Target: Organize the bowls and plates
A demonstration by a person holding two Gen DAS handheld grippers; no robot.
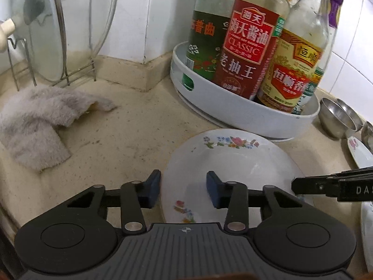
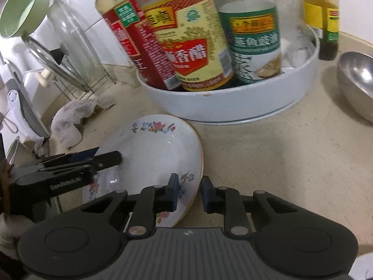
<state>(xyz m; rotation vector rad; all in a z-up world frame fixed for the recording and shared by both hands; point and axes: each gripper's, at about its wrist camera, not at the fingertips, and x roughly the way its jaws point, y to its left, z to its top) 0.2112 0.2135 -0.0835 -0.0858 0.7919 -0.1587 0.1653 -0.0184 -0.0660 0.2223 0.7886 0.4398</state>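
Note:
A white floral plate (image 1: 230, 161) lies on the beige counter (image 1: 121, 140), in front of a round tray of bottles. My left gripper (image 1: 184, 189) straddles its left rim, with one blue pad outside the rim and the other on the inner face, shut on it. In the right wrist view the same plate (image 2: 151, 149) has my right gripper (image 2: 190, 192) shut over its right rim, one pad inside and one outside. The left gripper (image 2: 109, 156) shows there from the side on the far rim. The right gripper's tip (image 1: 296, 184) shows at the plate's right edge.
A white round tray (image 1: 233, 109) of sauce bottles stands just behind the plate. Steel bowls (image 1: 335, 119) and another floral plate (image 1: 359, 151) lie to the right. A grey cloth (image 1: 42, 121) and a wire rack holding a glass lid (image 1: 46, 35) are at the left.

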